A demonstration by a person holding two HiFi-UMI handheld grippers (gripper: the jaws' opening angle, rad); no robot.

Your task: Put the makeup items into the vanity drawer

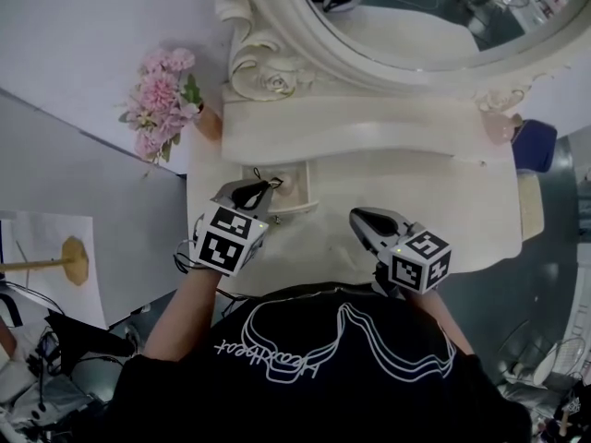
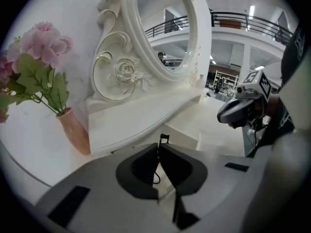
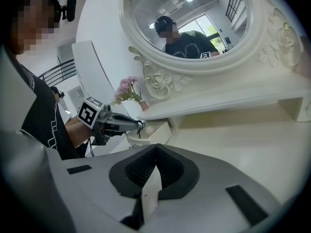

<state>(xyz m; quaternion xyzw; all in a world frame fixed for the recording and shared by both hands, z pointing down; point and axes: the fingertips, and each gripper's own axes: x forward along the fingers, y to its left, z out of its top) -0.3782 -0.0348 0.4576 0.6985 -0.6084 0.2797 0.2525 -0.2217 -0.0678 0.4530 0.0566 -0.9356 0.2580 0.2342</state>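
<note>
Left gripper view showed the left gripper (image 2: 159,149) pinching a thin black wire loop (image 2: 164,138) above the open drawer (image 1: 294,208). It likely needed lowering inside before release. The right gripper (image 1: 355,217) sat closed and empty, right of the drawer.

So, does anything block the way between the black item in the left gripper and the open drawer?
Nothing visible does. The left gripper, shut on the thin black item, holds it right at the pulled-out drawer, whose top is uncovered.
</note>
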